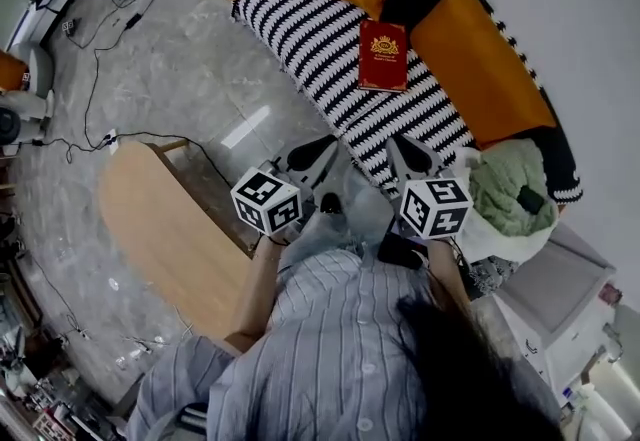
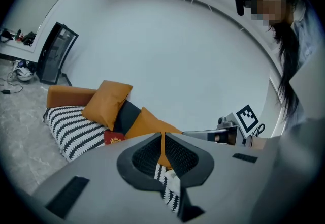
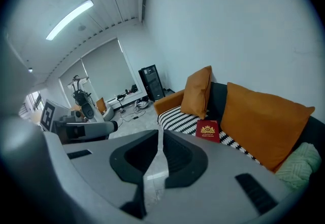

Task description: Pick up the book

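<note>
Red book (image 1: 383,55) is noted lying flat on the black-and-white striped sofa seat (image 1: 310,34), upper centre of the head view. It is set just beside an orange back cushion (image 1: 490,69). A green blanket (image 1: 505,194) is bundled at the seat's lower-right end. A wooden table (image 1: 170,229) is seen at left.

Left gripper (image 1: 330,144): fingers are pressed together, tips meeting, nothing pinched between them. Right gripper (image 1: 395,144): fingers likewise closed tip to tip and empty. Both are held at frame centre, below the book and apart from it. In the right gripper view the book is seen right of centre.
</note>
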### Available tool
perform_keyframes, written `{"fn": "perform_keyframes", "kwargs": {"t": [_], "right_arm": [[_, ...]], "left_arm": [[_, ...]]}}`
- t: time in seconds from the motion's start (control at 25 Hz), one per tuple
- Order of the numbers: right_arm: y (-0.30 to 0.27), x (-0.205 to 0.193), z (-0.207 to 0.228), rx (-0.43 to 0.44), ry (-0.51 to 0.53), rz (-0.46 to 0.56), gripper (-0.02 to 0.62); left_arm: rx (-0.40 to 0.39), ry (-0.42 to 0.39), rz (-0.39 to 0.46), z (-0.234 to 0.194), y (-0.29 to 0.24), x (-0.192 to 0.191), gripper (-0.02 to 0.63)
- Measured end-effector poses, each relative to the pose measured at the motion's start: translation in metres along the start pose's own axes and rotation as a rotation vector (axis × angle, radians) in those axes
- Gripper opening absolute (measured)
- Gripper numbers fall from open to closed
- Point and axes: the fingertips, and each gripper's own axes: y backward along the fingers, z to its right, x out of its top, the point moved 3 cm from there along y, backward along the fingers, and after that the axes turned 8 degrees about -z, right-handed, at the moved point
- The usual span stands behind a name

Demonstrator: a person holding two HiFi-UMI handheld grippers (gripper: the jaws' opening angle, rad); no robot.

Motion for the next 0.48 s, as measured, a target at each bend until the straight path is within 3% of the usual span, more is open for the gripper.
{"fn": "perform_keyframes", "kwargs": {"t": [0.16, 0.48], "right_arm": [[-0.026, 0.009, 0.035, 0.008, -0.021, -0.045, 0.041], [-0.078, 0.025, 0.108, 0.006, -0.046, -0.129, 0.041]], "left_arm": [[-0.020, 0.012, -0.044, -0.016, -0.043, 0.001, 0.021], [-0.063, -0.052, -0.173, -0.049, -0.120, -0.001, 0.023]]}}
